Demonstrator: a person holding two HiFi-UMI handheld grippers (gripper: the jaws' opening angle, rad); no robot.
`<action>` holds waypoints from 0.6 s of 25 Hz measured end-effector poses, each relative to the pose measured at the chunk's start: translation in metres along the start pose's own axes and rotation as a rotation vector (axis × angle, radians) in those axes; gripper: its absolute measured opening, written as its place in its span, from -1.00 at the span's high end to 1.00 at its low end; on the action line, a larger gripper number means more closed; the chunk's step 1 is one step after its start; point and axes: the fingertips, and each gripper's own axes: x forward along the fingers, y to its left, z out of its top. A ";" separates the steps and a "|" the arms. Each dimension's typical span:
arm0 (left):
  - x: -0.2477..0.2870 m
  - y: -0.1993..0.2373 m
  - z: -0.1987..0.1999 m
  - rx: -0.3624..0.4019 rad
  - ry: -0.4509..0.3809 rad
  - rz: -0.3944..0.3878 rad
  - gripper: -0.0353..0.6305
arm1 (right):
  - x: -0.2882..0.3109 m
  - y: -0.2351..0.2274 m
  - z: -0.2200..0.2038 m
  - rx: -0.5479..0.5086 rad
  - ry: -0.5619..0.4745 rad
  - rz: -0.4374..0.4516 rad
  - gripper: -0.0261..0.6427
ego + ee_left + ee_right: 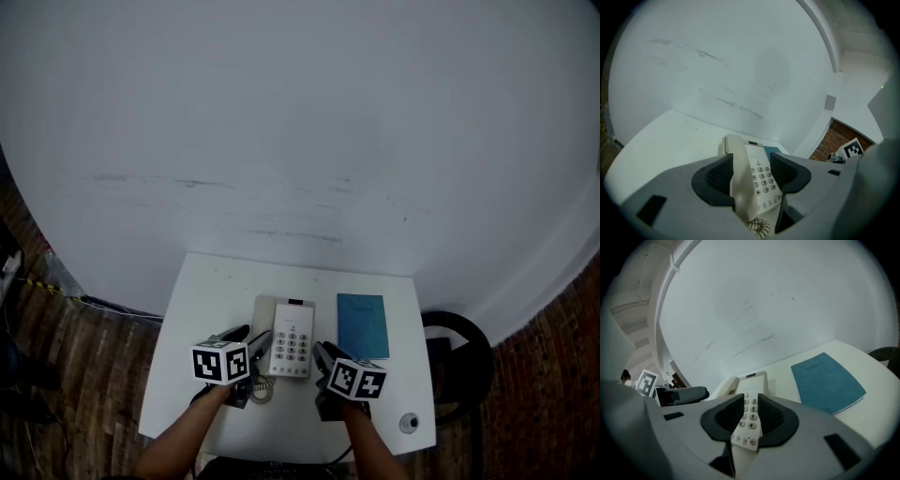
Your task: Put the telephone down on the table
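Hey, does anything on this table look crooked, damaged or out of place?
Nothing stands out. The telephone looks intact, handset in its cradle, gripped at its near corners by the left gripper and right gripper; the blue notebook lies flat beside it.

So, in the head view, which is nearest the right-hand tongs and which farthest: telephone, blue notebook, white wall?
1. Telephone, gripped in the right tongs.
2. Blue notebook, on the table just to their right.
3. White wall, beyond the table's far edge.
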 end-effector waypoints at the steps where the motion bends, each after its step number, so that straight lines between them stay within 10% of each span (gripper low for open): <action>1: -0.004 -0.007 0.005 0.020 -0.013 -0.006 0.13 | -0.004 0.003 0.005 -0.019 -0.009 0.006 0.67; 15: -0.037 -0.100 0.029 0.283 -0.143 0.032 0.57 | -0.071 0.036 0.062 -0.250 -0.147 0.102 0.85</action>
